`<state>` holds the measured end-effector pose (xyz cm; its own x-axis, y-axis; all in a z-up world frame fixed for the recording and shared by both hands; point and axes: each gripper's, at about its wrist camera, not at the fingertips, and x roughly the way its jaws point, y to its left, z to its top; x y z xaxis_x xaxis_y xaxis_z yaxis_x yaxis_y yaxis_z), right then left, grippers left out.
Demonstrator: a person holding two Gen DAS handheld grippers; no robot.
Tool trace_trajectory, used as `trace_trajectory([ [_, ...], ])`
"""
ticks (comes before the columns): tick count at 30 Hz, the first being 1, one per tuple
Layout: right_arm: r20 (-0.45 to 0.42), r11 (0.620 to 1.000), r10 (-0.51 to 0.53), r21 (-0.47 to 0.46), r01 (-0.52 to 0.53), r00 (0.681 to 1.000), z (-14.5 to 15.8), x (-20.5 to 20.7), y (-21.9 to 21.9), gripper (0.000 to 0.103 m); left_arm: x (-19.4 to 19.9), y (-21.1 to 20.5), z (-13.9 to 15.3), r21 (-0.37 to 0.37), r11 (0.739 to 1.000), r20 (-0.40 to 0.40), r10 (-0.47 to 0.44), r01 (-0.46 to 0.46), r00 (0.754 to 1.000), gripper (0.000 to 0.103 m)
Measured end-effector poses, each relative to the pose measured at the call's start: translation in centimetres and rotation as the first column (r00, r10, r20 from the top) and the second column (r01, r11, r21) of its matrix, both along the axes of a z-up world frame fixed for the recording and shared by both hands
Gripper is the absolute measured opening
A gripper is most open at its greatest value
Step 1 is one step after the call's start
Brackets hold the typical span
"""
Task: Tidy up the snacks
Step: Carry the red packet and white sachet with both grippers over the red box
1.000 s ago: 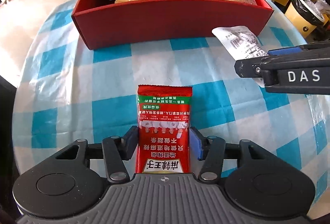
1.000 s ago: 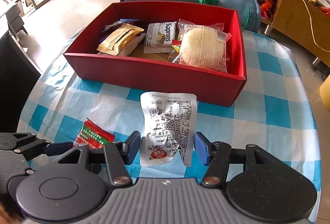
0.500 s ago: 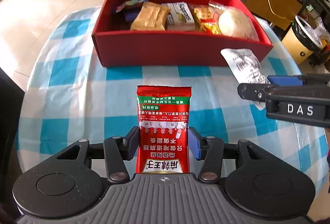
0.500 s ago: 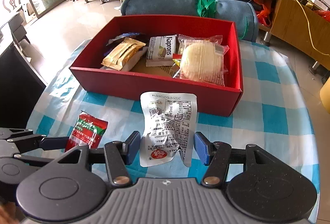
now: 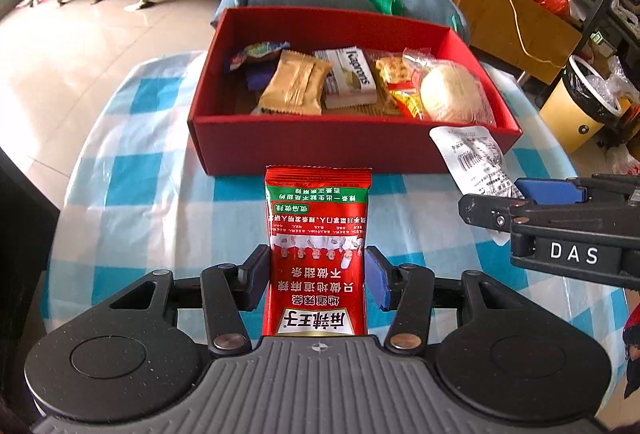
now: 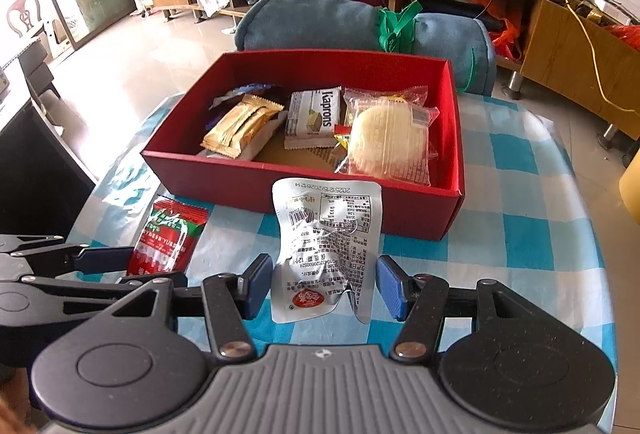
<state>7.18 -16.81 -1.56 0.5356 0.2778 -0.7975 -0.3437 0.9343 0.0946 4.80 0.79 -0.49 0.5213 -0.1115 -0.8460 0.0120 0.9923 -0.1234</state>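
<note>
With several snacks already lying in red box [image 5: 352, 146], two left: left gripper [image 5: 317, 280] clamped on red packet [image 5: 318, 246], right gripper [image 6: 325, 286] clamped on silver packet [image 6: 326, 246].

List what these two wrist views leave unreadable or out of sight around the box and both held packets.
- Red packet: its bottom end, left wrist view, is behind the left tongs body.
- Silver packet: printed face, both views; only its back shows.
- Red box: floor under the snacks, both views.
- Blue wrapper: half hidden by the gold packet, both views.
- Right tongs: pad contact unclear, right wrist view.
</note>
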Motion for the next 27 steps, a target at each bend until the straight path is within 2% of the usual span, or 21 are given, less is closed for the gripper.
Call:
trace_trajectory([
  [27, 0.049, 0.996, -0.062, 0.068, 0.059, 0.997, 2.1, 1.9, -0.6, 0.052, 3.2, -0.3, 3.3, 0.0, 1.0, 0.128, 0.005, -0.005, 0.992, 0.059],
])
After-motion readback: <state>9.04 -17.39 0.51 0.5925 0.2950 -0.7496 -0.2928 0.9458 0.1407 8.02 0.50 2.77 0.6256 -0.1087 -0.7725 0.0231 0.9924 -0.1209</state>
